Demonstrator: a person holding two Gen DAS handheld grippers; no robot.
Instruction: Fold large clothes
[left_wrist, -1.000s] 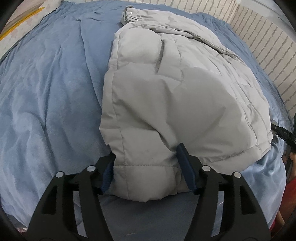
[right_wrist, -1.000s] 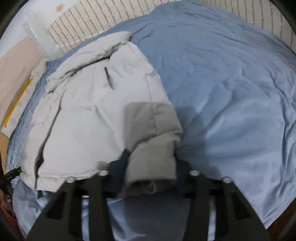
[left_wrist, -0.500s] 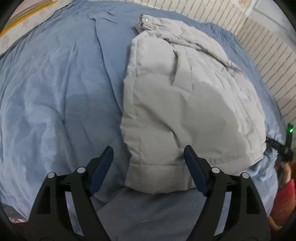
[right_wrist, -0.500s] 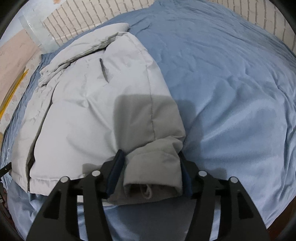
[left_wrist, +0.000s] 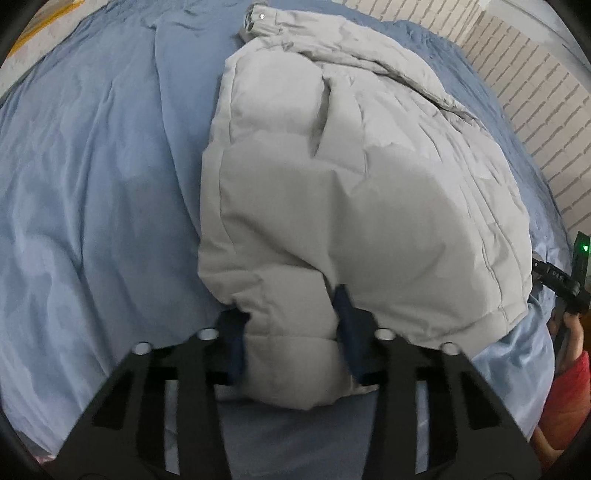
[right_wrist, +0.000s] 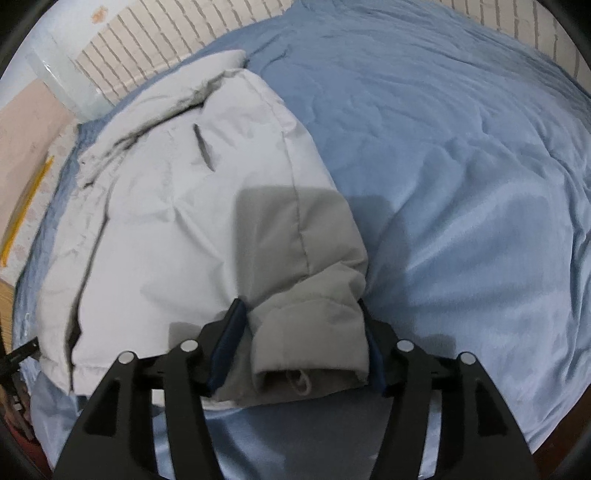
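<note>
Item: grey padded jacket (left_wrist: 351, 184), laid on a bed covered by a blue bedspread (left_wrist: 92, 203), collar end towards the brick-patterned wall (left_wrist: 535, 92), hem end nearest the cameras.

Condition of fold: the jacket is judged partly folded. The body is seen narrowed into a long block with the sides and sleeves turned inward. A sleeve cuff (right_wrist: 310, 354) is seen lying at the near hem. The lengthwise fold, hem brought up towards collar, is judged not yet made; the piece lies at full length.

Left tongs (left_wrist: 291, 328): the jaws have just been closing, and the near corner of the padded hem is now pinched between the blue pads. The fabric is bunched and bulges between them, so a grip is read.

Right tongs (right_wrist: 299, 343): the jaws have just been closing a little. The cuff and the hem layer beneath it lie between the pads, with both pads seen against the cloth; a grip on the bulky bundle is read.

Remaining work, as judged: the hem end is to be lifted by both corners and carried over towards the collar, then the stack is to be flattened.

Containers: none is seen in either view; nothing is held in anything. A pale board with a yellow strip (right_wrist: 26, 206) is noted beside the bed.
</note>
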